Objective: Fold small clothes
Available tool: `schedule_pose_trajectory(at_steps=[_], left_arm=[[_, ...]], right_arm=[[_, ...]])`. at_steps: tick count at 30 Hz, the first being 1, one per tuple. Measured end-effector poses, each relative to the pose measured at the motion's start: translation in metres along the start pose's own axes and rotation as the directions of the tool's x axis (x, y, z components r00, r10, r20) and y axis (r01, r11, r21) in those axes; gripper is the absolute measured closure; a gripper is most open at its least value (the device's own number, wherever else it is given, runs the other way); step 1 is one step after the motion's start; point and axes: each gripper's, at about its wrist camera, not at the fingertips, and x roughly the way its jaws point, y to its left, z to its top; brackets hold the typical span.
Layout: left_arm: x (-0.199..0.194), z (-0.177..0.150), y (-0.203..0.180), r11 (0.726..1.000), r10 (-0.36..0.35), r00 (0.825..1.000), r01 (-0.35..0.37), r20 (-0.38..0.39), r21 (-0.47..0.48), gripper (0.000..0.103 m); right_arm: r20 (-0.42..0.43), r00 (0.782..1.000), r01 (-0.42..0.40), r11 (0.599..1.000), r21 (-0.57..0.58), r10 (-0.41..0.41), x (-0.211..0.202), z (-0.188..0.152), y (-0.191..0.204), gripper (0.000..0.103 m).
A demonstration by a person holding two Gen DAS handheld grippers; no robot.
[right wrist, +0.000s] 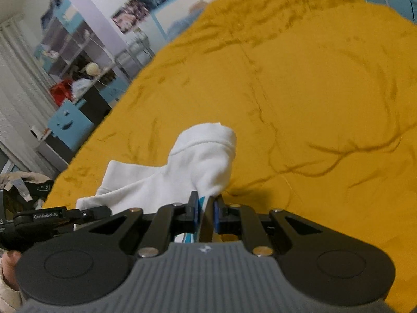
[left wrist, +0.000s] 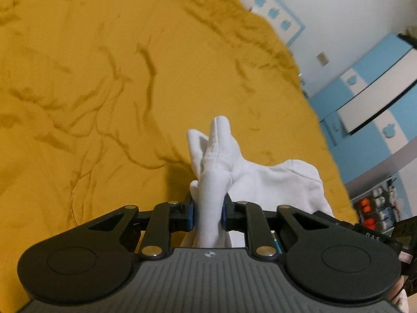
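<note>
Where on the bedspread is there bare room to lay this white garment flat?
The mustard bedspread is bare ahead of and to the left of the left gripper, and ahead and right of the right gripper. It is crowded only between the two grippers, where the white garment hangs bunched, near the bed's edge.

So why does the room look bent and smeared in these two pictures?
Left wrist view: the fisheye lens curves the blue cupboards, and the yellow bedspread edge is smeared, while the white garment is sharper. Right wrist view: the shelves lean and blur; the garment casts a soft shadow on the bedspread.
</note>
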Motion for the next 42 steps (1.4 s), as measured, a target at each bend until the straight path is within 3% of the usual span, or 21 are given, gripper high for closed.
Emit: schedule_pose_trajectory(at_steps=[5,11,15,20,22,25,31,34,38,42], left_arm=[[0.021,-0.004,0.02,0.999,0.032,0.998,-0.034,-0.059,-0.025,0.081],[0.013,-0.004,0.027,0.999,0.031,0.998,-0.033,-0.053,-0.038,0.076],[-0.004,-0.002,0.01,0.993,0.116,0.993,-0.115,-0.017,0.039,0.075],[-0.038,-0.008,-0.018,0.958,0.22,0.972,-0.231,0.082,0.168,0.076],[-0.048,-0.011,-0.026,0.96,0.189,0.976,-0.206,0.105,0.188,0.076],[-0.049,-0.02,-0.039,0.962,0.123,0.99,-0.136,0.07,0.237,0.076],[-0.016,-0.043,-0.035,0.919,0.257,0.966,-0.238,-0.019,0.314,0.083],[-0.028,-0.041,-0.037,0.926,0.24,0.971,-0.226,-0.012,0.302,0.083],[-0.053,-0.045,-0.05,0.922,0.198,0.98,-0.18,-0.017,0.341,0.083],[-0.069,-0.068,-0.072,0.876,0.193,0.979,-0.14,-0.069,0.461,0.083]], right_arm=[[-0.066,0.998,0.025,0.998,0.053,-0.021,0.036,-0.001,-0.027,0.097],[-0.089,0.996,0.042,0.995,0.088,-0.034,0.049,-0.005,-0.043,0.095],[-0.047,0.994,0.103,0.993,0.057,-0.1,0.035,0.001,-0.032,0.092],[-0.002,0.991,0.13,0.99,-0.047,-0.131,-0.005,0.004,-0.013,0.092],[0.002,0.992,0.128,0.984,-0.121,-0.129,-0.019,-0.004,-0.001,0.092],[-0.016,0.991,0.125,0.966,-0.227,-0.132,-0.024,-0.02,0.017,0.094],[-0.082,0.973,0.186,0.948,-0.256,-0.214,-0.004,-0.046,0.011,0.096],[-0.071,0.973,0.197,0.948,-0.249,-0.22,-0.012,-0.045,0.011,0.09],[-0.085,0.975,0.172,0.94,-0.295,-0.205,-0.03,-0.051,0.02,0.09],[-0.135,0.972,0.136,0.927,-0.348,-0.194,-0.052,-0.068,0.038,0.087]])
